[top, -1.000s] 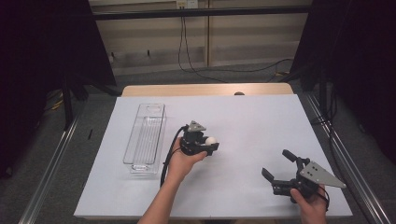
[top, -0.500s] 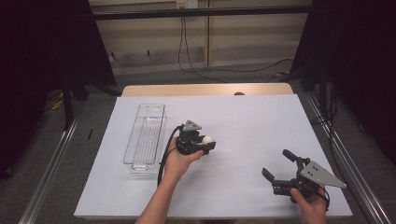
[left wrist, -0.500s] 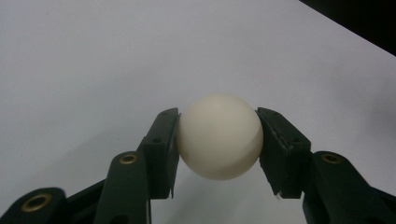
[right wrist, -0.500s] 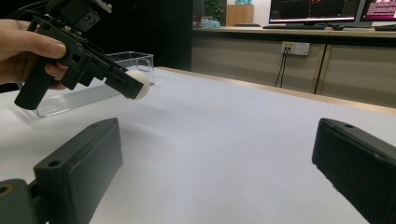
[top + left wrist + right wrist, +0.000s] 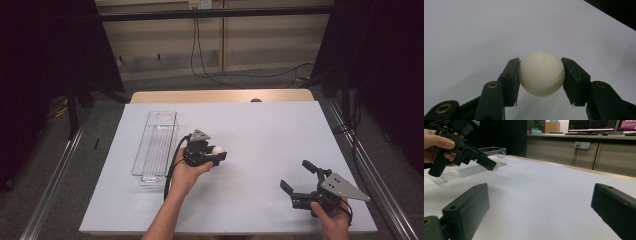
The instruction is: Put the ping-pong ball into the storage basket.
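One white ball [image 5: 541, 73] pinched in my left gripper [image 5: 216, 156], lifted off the table [image 5: 260, 130].
Next, I judge, carry it left to the clear tray [image 5: 155, 145]; right gripper [image 5: 298, 178] jaws spread, idle.

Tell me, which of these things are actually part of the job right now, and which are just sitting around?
In use:
- white ball, clamped in the left gripper
- clear plastic box, beside that hand and the likely place for the ball

Just there:
- right gripper, open with nothing between its jaws
- white table cover
- wall cables
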Available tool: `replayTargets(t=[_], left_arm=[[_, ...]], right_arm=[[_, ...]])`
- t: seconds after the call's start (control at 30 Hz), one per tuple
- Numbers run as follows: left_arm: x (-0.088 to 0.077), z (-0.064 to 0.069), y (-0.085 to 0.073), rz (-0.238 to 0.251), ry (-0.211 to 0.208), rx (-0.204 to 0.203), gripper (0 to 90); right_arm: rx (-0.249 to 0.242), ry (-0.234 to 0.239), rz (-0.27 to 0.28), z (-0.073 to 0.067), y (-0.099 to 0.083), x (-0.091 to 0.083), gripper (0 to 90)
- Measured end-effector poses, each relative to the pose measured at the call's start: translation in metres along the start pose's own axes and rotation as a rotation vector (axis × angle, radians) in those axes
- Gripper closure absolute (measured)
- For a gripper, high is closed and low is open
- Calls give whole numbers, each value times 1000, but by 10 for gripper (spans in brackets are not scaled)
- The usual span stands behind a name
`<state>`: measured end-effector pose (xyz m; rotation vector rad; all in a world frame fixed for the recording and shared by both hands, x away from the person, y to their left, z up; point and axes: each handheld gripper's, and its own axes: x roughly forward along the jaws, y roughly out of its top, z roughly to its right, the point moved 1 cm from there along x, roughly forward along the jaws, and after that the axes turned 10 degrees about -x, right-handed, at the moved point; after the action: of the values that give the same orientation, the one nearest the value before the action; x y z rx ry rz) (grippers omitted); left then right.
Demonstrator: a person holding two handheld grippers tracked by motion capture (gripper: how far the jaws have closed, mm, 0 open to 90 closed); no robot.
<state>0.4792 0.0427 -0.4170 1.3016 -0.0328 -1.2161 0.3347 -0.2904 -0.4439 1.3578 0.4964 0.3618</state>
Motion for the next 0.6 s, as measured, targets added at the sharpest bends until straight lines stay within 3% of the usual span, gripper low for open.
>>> replayTargets(t=[0.6], left_arm=[[-10, -7, -2, -4, 16, -9, 512]], right_arm=[[-2, -3, -4, 0, 0, 0, 12]])
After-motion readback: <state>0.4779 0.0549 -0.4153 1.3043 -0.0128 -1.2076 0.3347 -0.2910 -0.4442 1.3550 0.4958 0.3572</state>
